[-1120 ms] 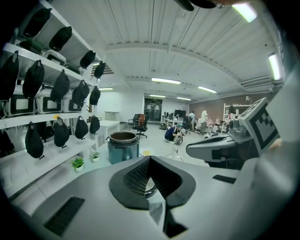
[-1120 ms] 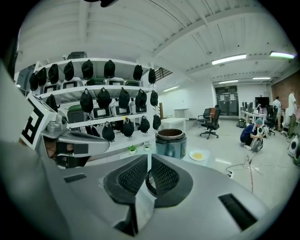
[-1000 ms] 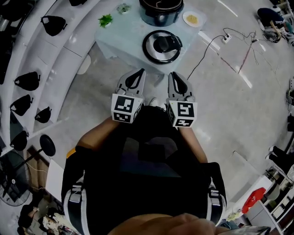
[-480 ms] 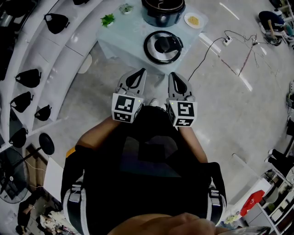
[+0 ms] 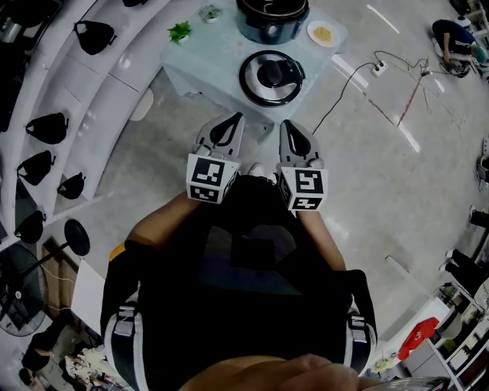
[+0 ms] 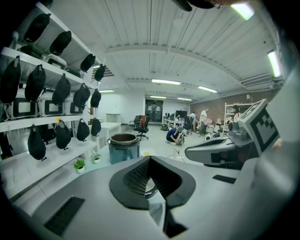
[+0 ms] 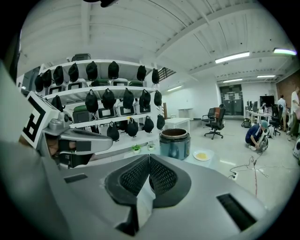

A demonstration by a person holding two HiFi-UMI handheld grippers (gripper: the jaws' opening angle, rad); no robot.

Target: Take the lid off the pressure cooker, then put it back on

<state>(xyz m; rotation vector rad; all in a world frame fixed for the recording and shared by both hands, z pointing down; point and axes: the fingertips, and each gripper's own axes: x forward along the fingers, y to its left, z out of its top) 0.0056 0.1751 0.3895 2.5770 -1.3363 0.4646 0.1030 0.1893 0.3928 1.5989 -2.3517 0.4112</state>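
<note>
The pressure cooker pot [image 5: 271,15] stands uncovered at the far side of a small pale table [image 5: 199,65]. Its round black-and-silver lid [image 5: 269,76] lies flat on the table in front of it. My left gripper [image 5: 233,117] and right gripper [image 5: 284,122] are held side by side close to my body, short of the table's near edge and touching nothing. Both are shut with nothing between the pads. The left gripper view [image 6: 149,159] and the right gripper view [image 7: 149,157] each show the open pot [image 6: 123,146] [image 7: 174,140] ahead.
On the table, a small plate of yellow food [image 5: 321,32] sits right of the pot, and two small plants [image 5: 179,32] to its left. White shelves with black bags [image 5: 50,134] curve along the left. A cable and power strip [image 5: 374,65] lie on the floor at right.
</note>
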